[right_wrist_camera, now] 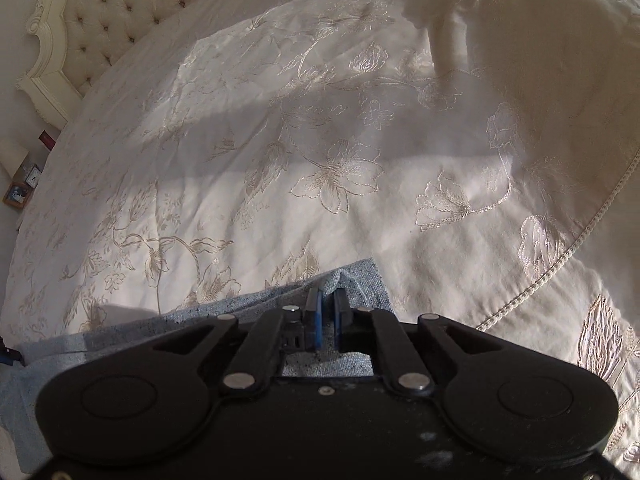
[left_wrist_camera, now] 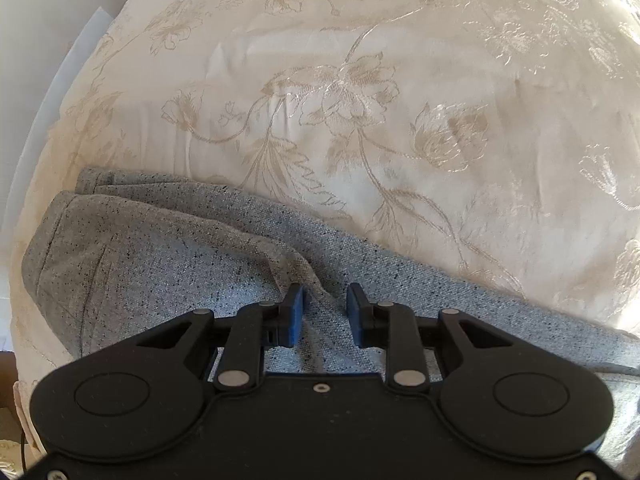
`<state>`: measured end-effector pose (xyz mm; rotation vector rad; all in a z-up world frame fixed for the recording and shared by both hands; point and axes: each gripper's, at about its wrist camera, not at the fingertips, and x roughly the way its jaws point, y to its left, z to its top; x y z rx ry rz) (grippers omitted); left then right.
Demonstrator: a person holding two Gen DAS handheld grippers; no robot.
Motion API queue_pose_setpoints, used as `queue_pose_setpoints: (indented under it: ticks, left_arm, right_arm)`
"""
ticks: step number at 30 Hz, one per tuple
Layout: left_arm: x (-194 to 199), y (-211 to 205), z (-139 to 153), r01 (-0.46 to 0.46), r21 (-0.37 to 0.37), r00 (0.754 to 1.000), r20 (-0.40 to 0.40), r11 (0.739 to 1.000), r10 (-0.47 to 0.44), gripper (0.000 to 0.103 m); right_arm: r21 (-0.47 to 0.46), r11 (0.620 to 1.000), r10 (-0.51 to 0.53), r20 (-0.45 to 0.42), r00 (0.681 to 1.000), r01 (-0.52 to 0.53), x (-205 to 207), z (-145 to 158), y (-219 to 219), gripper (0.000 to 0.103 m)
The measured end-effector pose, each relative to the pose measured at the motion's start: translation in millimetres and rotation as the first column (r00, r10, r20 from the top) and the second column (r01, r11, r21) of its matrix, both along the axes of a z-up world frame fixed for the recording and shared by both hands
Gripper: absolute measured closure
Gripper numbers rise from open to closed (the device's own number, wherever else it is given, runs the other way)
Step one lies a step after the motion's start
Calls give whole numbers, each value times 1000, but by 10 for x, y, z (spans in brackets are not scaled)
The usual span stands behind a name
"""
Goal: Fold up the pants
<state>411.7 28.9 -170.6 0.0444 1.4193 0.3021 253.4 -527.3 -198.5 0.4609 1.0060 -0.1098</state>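
Grey speckled pants (left_wrist_camera: pixel 168 264) lie on a cream bedspread with embroidered flowers (left_wrist_camera: pixel 360 92). In the left wrist view they stretch from the lower left toward the right edge, with a fold ridge running to my fingers. My left gripper (left_wrist_camera: pixel 325 304) is open, its blue pads either side of that ridge, just above the cloth. In the right wrist view the pants (right_wrist_camera: pixel 352 280) end at a hem corner. My right gripper (right_wrist_camera: pixel 327 300) is shut on a pinched-up fold of the pants near that hem.
The bedspread (right_wrist_camera: pixel 320 140) covers the bed. A tufted cream headboard (right_wrist_camera: pixel 100 12) stands at the upper left. A nightstand with small items (right_wrist_camera: pixel 24 188) is at the left edge. A corded trim (right_wrist_camera: pixel 560 256) runs down the right. A floor strip (left_wrist_camera: pixel 48 80) shows left.
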Motion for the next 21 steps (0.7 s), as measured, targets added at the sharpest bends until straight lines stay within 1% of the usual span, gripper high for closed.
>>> queue_pose_setpoints:
  ticks: [2,3,5,7,9,10,11,13,16,17,18,21]
  left_arm:
    - [-13,-22,-33,2,32,1000,-10,999,-2,67]
    - [-27,-28,-40,4,31,1000,-9,1000,-3,73]
    - [-50,-24,-38,-5,32,1000,6,999,5,94]
    - [-78,10,37,-35,-1,997,69,999,35,95]
    - [-71,32,128,-55,-33,991,120,998,59,96]
    - [-43,31,170,-53,-42,987,147,998,59,96]
    - [-18,22,182,-50,-38,987,154,998,55,96]
    - [50,6,134,-53,-37,988,142,998,58,95]
    - [114,10,-5,-65,-34,990,122,997,69,94]
    - [119,10,-34,-66,-31,990,122,997,69,93]
    - [132,3,-55,-59,-27,990,125,998,62,92]
    - [203,-48,-108,16,18,994,104,1000,-18,82]
  right_arm:
    - [-8,1000,1,6,1000,0,-2,20,15,96]
    - [-12,1000,-1,7,1000,1,3,27,21,96]
    - [-11,1000,0,8,1000,0,-2,35,25,96]
    - [-16,1000,2,14,1000,-2,-1,51,42,96]
    - [-27,1000,-4,26,1000,4,3,87,59,96]
    - [-45,999,-16,38,999,18,-6,121,55,97]
    - [-56,998,-28,50,998,30,-12,150,41,97]
    - [-70,996,-45,45,998,48,13,142,10,97]
    - [-106,994,-38,4,999,38,81,21,29,97]
    - [-108,993,-53,-18,998,51,102,-54,27,97]
    - [-103,992,-75,-31,997,71,112,-119,18,97]
    - [-101,988,-123,-48,991,118,127,-267,19,97]
